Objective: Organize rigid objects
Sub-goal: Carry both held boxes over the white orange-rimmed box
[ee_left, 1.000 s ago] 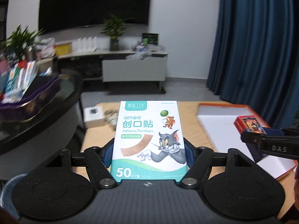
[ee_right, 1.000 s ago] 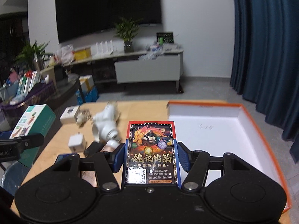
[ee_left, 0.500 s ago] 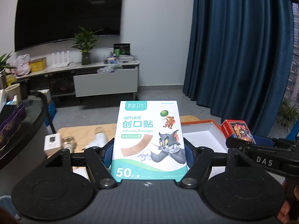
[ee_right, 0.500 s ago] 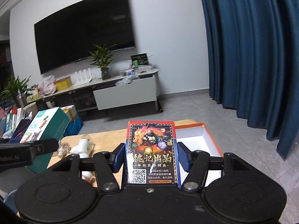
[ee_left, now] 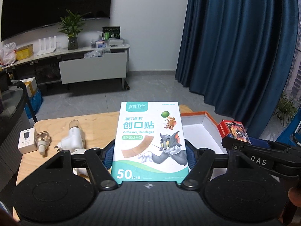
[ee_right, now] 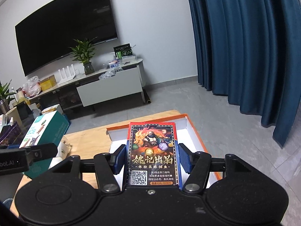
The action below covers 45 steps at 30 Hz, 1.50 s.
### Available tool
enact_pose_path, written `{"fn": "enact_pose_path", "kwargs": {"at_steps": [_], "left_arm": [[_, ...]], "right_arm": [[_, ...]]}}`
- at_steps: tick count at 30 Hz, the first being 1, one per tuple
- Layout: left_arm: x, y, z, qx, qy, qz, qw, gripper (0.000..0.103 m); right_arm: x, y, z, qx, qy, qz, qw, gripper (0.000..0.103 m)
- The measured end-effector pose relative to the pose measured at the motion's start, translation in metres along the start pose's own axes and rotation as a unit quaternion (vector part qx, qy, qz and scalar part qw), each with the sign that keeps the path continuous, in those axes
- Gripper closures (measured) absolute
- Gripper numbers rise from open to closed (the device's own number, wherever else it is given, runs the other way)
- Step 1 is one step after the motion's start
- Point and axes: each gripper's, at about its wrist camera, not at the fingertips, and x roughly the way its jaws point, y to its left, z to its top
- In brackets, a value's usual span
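Left tool (ee_left: 149,152) clamped bandage box (ee_left: 149,141) by side edges, held above bench (ee_left: 97,124). Right tool (ee_right: 151,159) gripped card box (ee_right: 152,156) over orange-rimmed tray (ee_right: 193,130). Advice: lower each flat inside tray, side by side, release only once seated.

Left gripper (ee_left: 150,155) grips bandage box (ee_left: 150,141) above wooden table (ee_left: 97,126), beside orange-rimmed tray (ee_left: 199,130)
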Motion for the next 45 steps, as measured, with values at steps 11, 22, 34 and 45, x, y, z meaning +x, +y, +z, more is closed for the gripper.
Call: {"fn": "enact_pose_path", "kwargs": {"at_steps": [11, 22, 34, 45], "left_arm": [[0.019, -0.007, 0.017, -0.004, 0.011, -0.001, 0.9999, 0.031], [0.034, -0.011, 0.009, -0.027, 0.033, 0.000, 0.9991, 0.031], [0.046, -0.013, 0.011, -0.030, 0.048, 0.000, 0.9984, 0.031], [0.057, -0.010, 0.011, -0.034, 0.057, -0.003, 0.9978, 0.031]], "right_arm": [[0.022, -0.012, 0.024, -0.016, 0.016, 0.002, 1.000, 0.032], [0.045, -0.014, 0.034, -0.049, 0.042, 0.008, 0.998, 0.032], [0.069, -0.012, 0.038, -0.065, 0.065, 0.012, 0.996, 0.032], [0.080, -0.013, 0.039, -0.074, 0.072, 0.013, 0.995, 0.032]]}}
